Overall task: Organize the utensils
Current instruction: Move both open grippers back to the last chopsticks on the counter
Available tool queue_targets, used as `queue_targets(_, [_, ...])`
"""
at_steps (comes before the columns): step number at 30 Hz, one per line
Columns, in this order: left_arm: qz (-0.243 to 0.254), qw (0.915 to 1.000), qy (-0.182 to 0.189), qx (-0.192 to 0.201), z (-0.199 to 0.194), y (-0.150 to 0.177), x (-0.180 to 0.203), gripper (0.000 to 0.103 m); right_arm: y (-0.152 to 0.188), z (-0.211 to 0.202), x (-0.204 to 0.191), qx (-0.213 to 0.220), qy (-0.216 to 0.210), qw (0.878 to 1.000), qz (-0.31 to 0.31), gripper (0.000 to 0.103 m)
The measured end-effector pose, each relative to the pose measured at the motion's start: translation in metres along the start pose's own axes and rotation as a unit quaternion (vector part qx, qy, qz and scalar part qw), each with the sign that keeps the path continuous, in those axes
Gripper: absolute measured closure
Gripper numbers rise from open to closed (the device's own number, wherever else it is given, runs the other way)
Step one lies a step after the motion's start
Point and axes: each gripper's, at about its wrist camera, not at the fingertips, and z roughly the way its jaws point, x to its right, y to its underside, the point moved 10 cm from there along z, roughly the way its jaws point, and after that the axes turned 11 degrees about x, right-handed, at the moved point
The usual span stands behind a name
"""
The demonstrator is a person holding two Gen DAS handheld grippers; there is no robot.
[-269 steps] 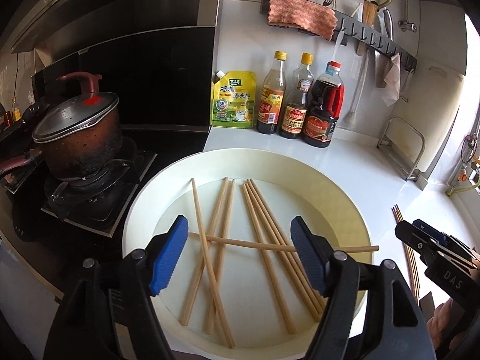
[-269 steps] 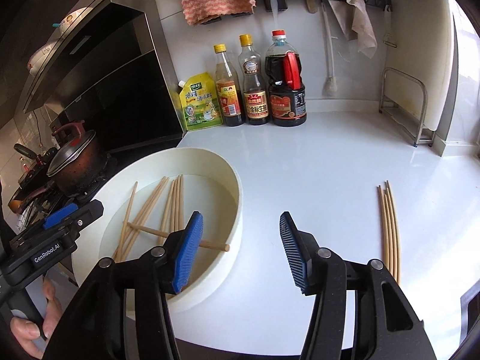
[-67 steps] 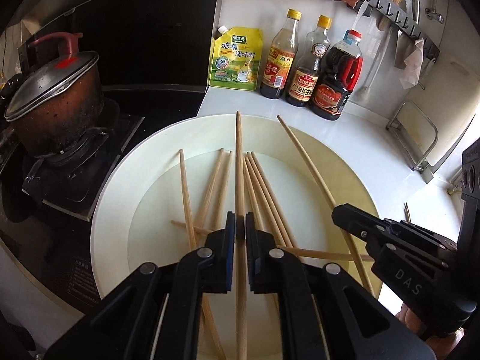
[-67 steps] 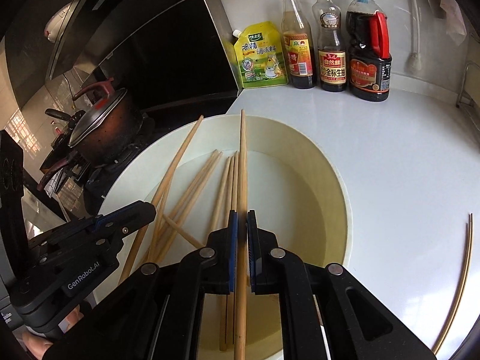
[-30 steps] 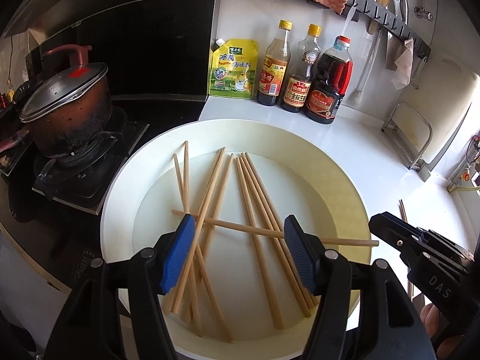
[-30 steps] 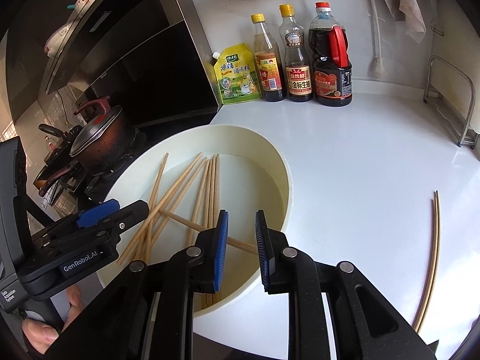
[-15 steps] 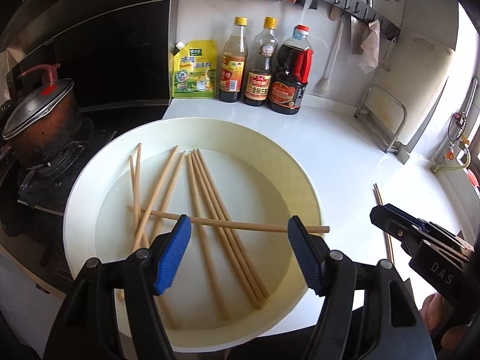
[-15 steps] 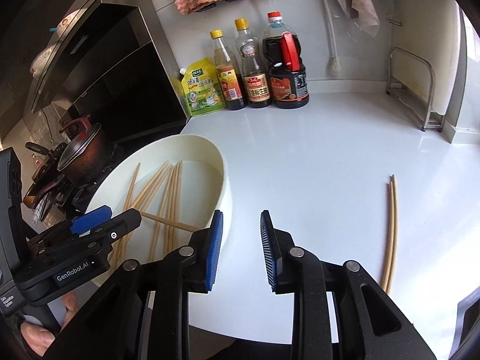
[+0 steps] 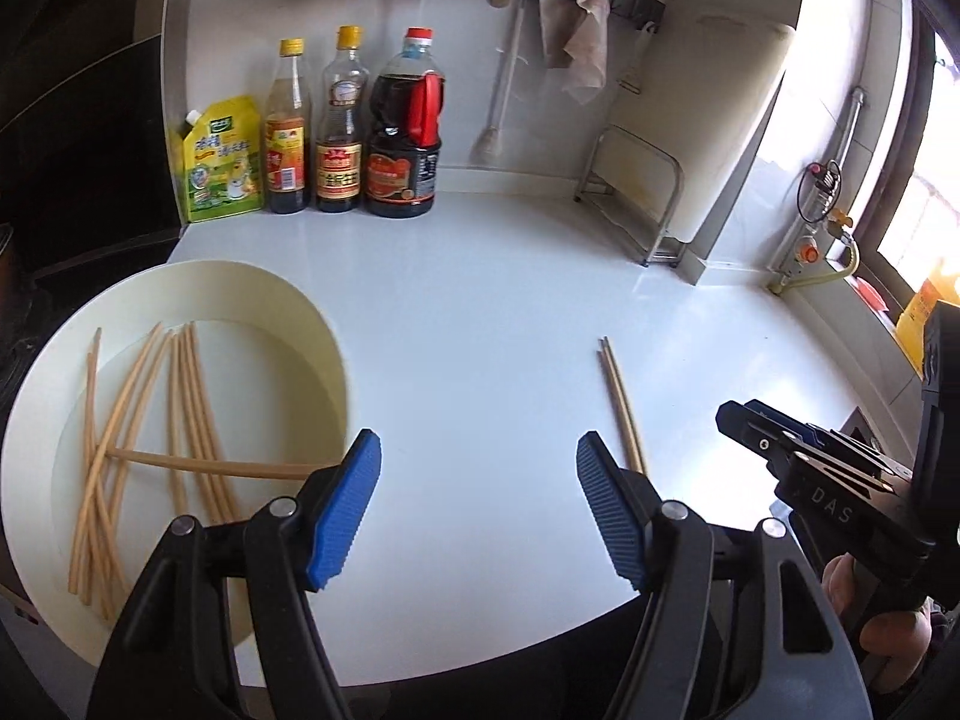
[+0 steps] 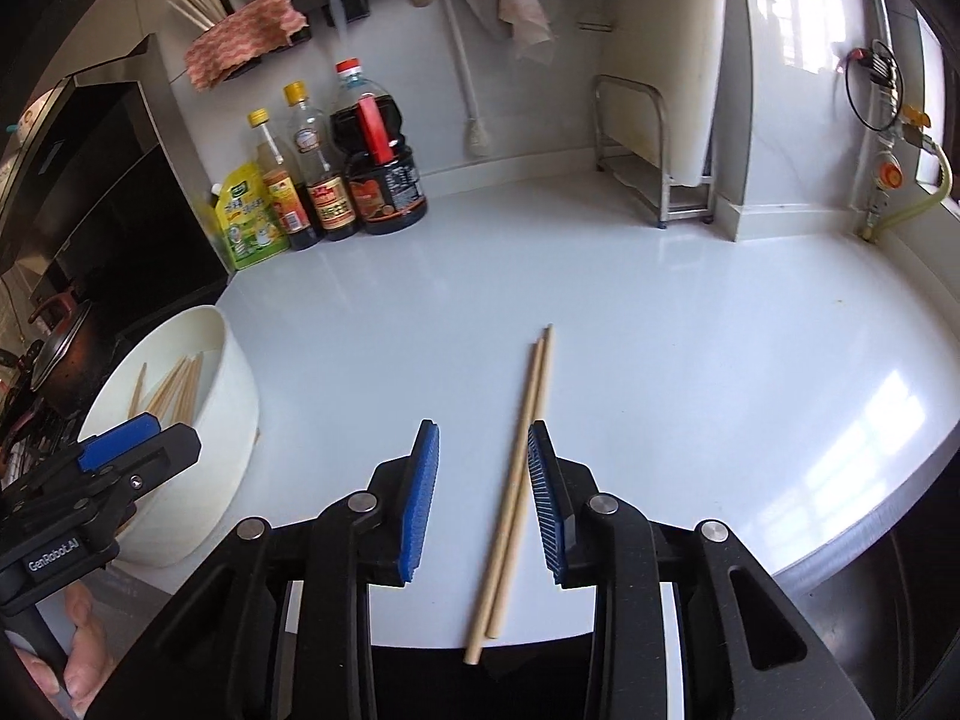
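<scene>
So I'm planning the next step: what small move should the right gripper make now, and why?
Probably lift clear. The right gripper is open, its jaws have just been opening, and the chopstick pair lies flat on the counter between its pads, not pinched. More chopsticks wait in the bowl.

- Daylight pours in from the blown-out window [image 9: 924, 222] far right of both tools, leaving the scene bright.
- The glossy white countertop [image 10: 690, 360] carries a pale window reflection right of the right tool's tips.
- The black stove area [image 9: 78, 150] on the far left stays dim.
- Straight edges bow strongly toward the dark, vignetted corners.
- The wall-side sauce bottles [image 10: 336, 168] look slightly smeared in the right wrist view; elsewhere focus is crisp.
</scene>
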Motion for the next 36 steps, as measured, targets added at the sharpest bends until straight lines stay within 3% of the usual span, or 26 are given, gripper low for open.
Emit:
queue_targets(9, [0.011, 0.9997, -0.002, -0.021, 0.031, 0.014, 0.033, 0.032, 0.028, 0.032, 0.033, -0.038, 0.021, 0.999, -0.002, 0.073])
queue_targets(20, [-0.004, 0.9986, -0.023, -0.047, 0.056, 0.031, 0.027, 0.032, 0.052, 0.069, 0.028, -0.074, 0.026, 0.996, -0.042, 0.073])
queue_targets(36, [0.002, 0.9974, -0.035, -0.064, 0.07, 0.042, 0.024, 0.032, 0.062, 0.074, 0.023, -0.087, 0.021, 0.994, -0.07, 0.073])
